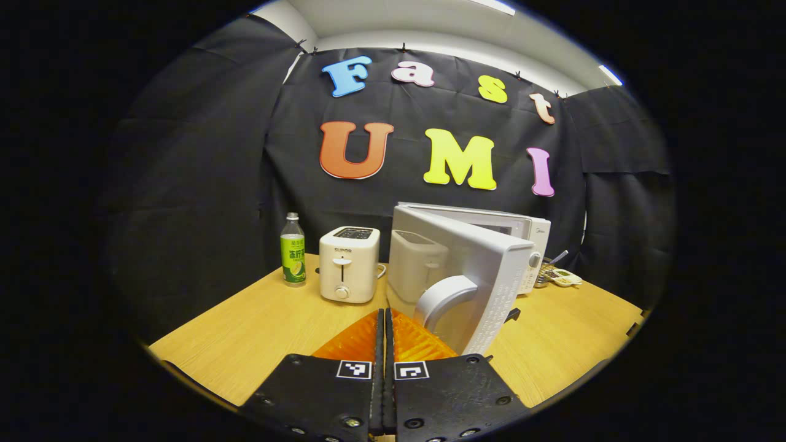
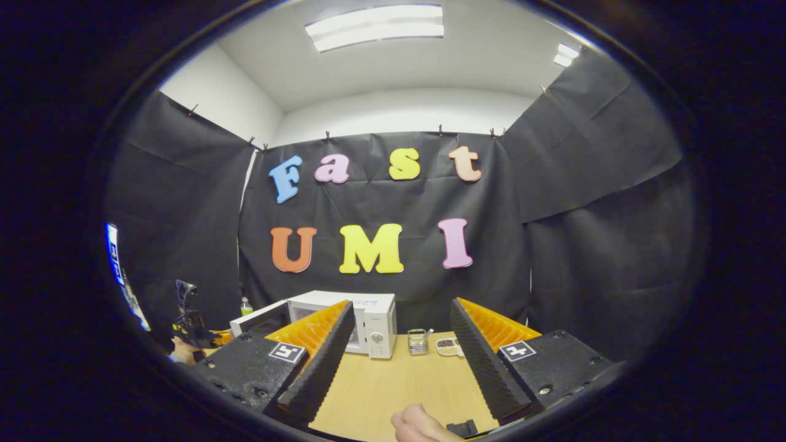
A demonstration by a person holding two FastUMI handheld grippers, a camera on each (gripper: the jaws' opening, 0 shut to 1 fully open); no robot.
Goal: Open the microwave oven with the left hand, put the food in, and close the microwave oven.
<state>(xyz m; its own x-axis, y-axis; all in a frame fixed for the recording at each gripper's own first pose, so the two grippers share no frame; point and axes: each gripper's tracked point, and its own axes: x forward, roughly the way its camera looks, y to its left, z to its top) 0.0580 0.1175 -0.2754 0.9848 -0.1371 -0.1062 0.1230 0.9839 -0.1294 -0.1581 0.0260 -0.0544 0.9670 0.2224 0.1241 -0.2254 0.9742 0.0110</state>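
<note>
left gripper (image 1: 384,331): fingers together, bottom centre, just before the swung-out door (image 1: 457,279) of the white box-shaped microwave oven (image 1: 491,230) | right gripper (image 2: 396,334): fingers wide apart, holding nothing | small white food dish (image 2: 449,347): centre, on light wooden table (image 2: 399,380), right of microwave

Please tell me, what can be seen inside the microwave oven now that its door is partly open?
Nothing can be judged: in the left gripper view the door hides the microwave oven cavity; in the right gripper view a finger covers it.
</note>
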